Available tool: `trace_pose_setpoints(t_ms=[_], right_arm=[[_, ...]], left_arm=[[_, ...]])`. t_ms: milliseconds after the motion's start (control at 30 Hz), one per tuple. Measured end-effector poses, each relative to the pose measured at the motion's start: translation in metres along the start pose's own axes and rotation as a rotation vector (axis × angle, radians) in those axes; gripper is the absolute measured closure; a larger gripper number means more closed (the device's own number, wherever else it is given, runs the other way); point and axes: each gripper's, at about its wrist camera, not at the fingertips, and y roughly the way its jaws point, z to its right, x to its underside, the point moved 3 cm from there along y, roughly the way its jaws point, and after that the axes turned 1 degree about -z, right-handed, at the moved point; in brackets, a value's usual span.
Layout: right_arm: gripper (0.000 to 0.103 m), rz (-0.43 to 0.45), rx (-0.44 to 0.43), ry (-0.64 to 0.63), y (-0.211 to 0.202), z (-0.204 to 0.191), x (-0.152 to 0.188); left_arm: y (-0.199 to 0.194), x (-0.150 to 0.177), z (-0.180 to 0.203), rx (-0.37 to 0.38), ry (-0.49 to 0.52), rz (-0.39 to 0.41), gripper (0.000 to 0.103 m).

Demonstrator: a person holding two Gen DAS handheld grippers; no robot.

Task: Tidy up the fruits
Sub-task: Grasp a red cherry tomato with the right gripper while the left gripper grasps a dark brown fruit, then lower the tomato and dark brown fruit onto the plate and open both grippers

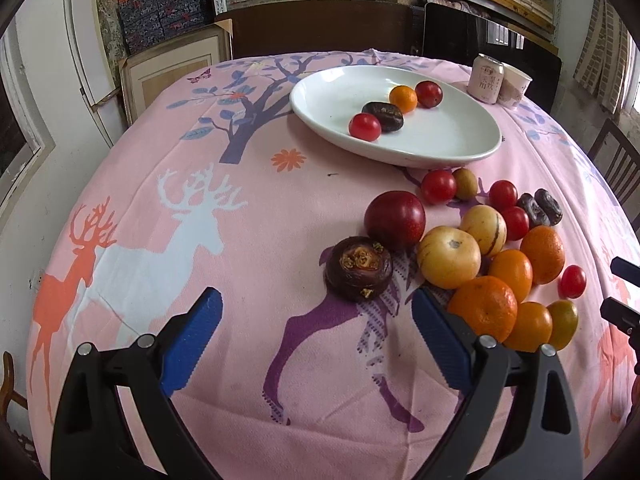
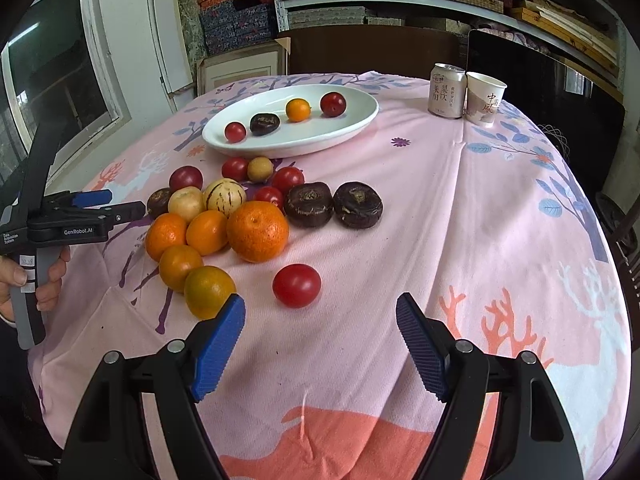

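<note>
A white oval plate [image 1: 452,148] [image 2: 352,128] holds a cherry tomato [image 1: 364,127], a dark water chestnut [image 1: 384,116], a small orange [image 1: 403,98] and a red plum [image 1: 428,94]. A heap of loose fruit lies in front of it: oranges [image 1: 484,307] [image 2: 257,231], pale melons [image 1: 449,257], tomatoes, a red plum [image 1: 394,219] and water chestnuts [image 1: 358,268] [image 2: 308,204]. My left gripper [image 1: 316,312] is open and empty, just short of the near water chestnut. My right gripper [image 2: 320,316] is open and empty, just short of a lone cherry tomato [image 2: 297,285].
A drink can [image 2: 447,90] and a paper cup [image 2: 484,98] stand at the back right of the pink deer-print tablecloth [image 2: 460,220]. Shelves, boxes and a dark screen stand behind the table. My left gripper and the hand holding it show at the left edge of the right wrist view [image 2: 80,210].
</note>
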Motion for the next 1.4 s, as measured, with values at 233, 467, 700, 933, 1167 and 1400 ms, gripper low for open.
trace_pose_setpoints(t_ms=[233,467,700,933,1167,1400], right_arm=[[0.024,-0.059,0.013,-0.043,0.018,-0.014,-0.005],[0.070,-0.098,0.025,-0.047,0.048,-0.019,-0.016],[0.073,-0.075,-0.027,0.001,0.043,-0.013,-0.013],[0.073,-0.052,-0.055,0.021,0.033,-0.008,-0.010],[0.073,0.000,-0.061,0.018,0.014,-0.009,-0.013],[0.073,0.196,-0.049,-0.017,-0.029,-0.013,-0.053]], left_arm=[[-0.004,0.007,0.000,0.022,-0.006,-0.001,0.010],[0.003,0.012,0.001,0.028,0.000,-0.021,0.010],[0.019,0.004,0.004,0.022,0.010,-0.037,0.022],[0.035,-0.008,0.011,0.053,0.020,-0.037,0.043],[0.017,-0.011,0.018,0.060,0.057,-0.002,0.064],[-0.046,-0.042,0.030,0.089,0.104,0.171,0.064]])
